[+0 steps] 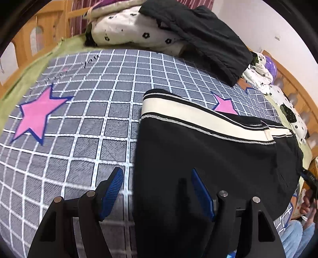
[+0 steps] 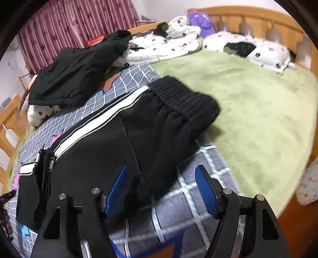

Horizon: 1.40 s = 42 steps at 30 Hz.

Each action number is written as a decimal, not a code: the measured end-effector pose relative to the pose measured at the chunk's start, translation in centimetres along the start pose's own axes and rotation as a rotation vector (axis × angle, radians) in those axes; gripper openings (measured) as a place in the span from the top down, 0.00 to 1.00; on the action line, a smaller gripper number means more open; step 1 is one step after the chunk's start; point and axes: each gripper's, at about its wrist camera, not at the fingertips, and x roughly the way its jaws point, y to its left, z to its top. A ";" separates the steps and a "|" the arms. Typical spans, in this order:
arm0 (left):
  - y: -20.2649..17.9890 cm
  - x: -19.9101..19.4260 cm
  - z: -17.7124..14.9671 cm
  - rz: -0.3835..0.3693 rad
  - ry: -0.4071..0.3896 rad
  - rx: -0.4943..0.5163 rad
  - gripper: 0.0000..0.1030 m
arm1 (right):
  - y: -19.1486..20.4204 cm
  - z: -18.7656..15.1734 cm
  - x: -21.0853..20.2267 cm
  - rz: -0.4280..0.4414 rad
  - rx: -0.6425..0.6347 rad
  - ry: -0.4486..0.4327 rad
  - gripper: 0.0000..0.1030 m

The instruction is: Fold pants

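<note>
Black pants (image 1: 208, 158) with a white side stripe (image 1: 188, 113) lie folded on a grey checked blanket (image 1: 89, 119). In the right wrist view the pants (image 2: 99, 148) show their elastic waistband (image 2: 184, 99) at the far end and metal-tipped drawstrings (image 2: 51, 158) at the left. My left gripper (image 1: 157, 172) is open over the pants' left edge: one blue pad is above the blanket, the other above the black cloth. My right gripper (image 2: 161, 168) is open just above the pants' near edge, with nothing pinched.
A loose black garment (image 2: 75, 69) lies on white flowered bedding (image 2: 159, 45) at the far side. A green sheet (image 2: 248, 99) covers the rest of the bed, inside a wooden frame (image 2: 248, 15). A person's hand (image 1: 308, 204) shows at the right edge.
</note>
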 end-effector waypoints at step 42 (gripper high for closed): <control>20.7 -2.6 1.5 0.198 -0.027 -0.164 0.68 | 24.6 -1.7 5.5 0.073 -0.305 0.125 0.86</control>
